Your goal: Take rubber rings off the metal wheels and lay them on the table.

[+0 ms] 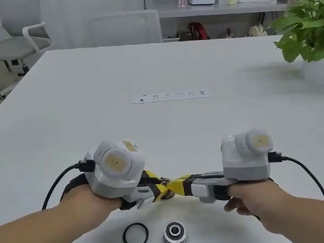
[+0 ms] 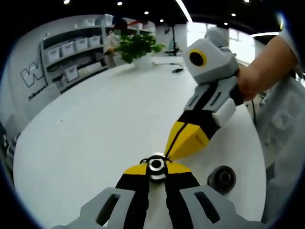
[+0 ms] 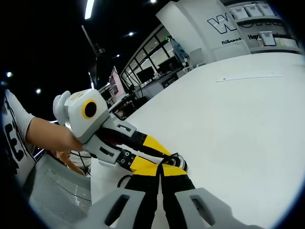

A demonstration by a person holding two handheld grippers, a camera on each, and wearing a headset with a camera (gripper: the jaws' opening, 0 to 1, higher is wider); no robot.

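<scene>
My left gripper (image 1: pixel 162 189) and right gripper (image 1: pixel 176 186) meet tip to tip just above the white table (image 1: pixel 168 132). In the left gripper view my left gripper (image 2: pixel 156 169) is shut on a small metal wheel (image 2: pixel 156 164) with a black rubber ring around it. The right gripper (image 2: pixel 174 151) comes in from the right, its yellow tips pressed together at the wheel's rim. In the right gripper view my right gripper (image 3: pixel 162 169) pinches the black rubber ring (image 3: pixel 177 161). A loose rubber ring (image 1: pixel 135 235) and a bare metal wheel (image 1: pixel 175 234) lie near the table's front edge.
A white power strip (image 1: pixel 171 95) lies across the middle of the table. A potted plant (image 1: pixel 305 24) stands at the far right corner. Office chairs (image 1: pixel 13 42) and a shelf stand beyond the far edge. A person's hands hold both grippers.
</scene>
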